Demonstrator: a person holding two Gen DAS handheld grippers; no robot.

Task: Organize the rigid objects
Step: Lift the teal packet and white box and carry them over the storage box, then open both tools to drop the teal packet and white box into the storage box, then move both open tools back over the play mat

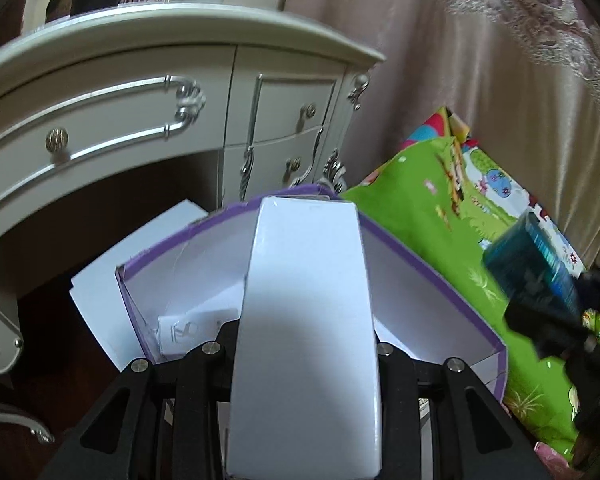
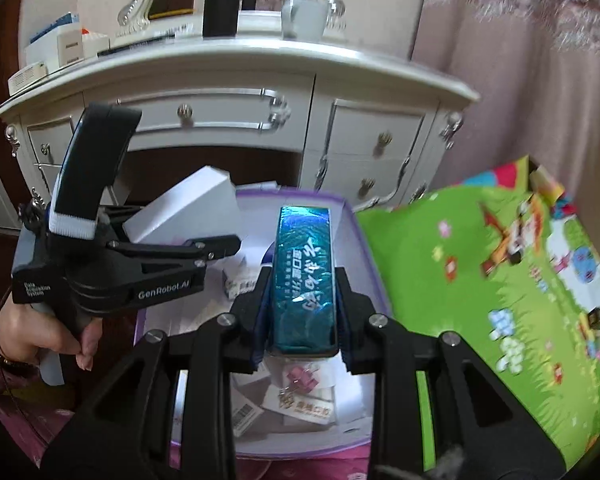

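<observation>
Right gripper (image 2: 304, 320): clamped on the teal box (image 2: 305, 280), one pad on each long side, box lying lengthwise along the fingers and hanging over the purple bin (image 2: 364, 236).
Left gripper (image 1: 304, 360): closed on the white box (image 1: 306, 320), which runs out past the fingers and reaches the bin's far rim (image 1: 432, 276); in the right view the same gripper (image 2: 220, 248) comes in from the left, roughly level, over the bin's left part.
Teal box, position: above the bin's middle, clear of the small packets (image 2: 296, 404) on the floor of it; whether its far end touches anything I cannot tell.
Bin contents: packets and labelled cards lie near the front; bare white floor shows further in and toward the right wall.
Step in hand: judged to be setting both boxes into the bin.
Doing it well: lower the teal box flat onto a bare patch, long side parallel to the right wall, so it does not perch on the packets; open the fingers only once it rests. Keep the two tools apart, since they share one opening; place one box, then the other.
Risk: the white box is long and could bridge the rim instead of dropping inside.
Left hand (image 2: 40, 336): wrapped round the tool's grip, wrist low, at the bin's left edge.
Beside: green play mat (image 2: 480, 280) just right of the bin.
Beyond: white dresser (image 2: 240, 80), well behind.
</observation>
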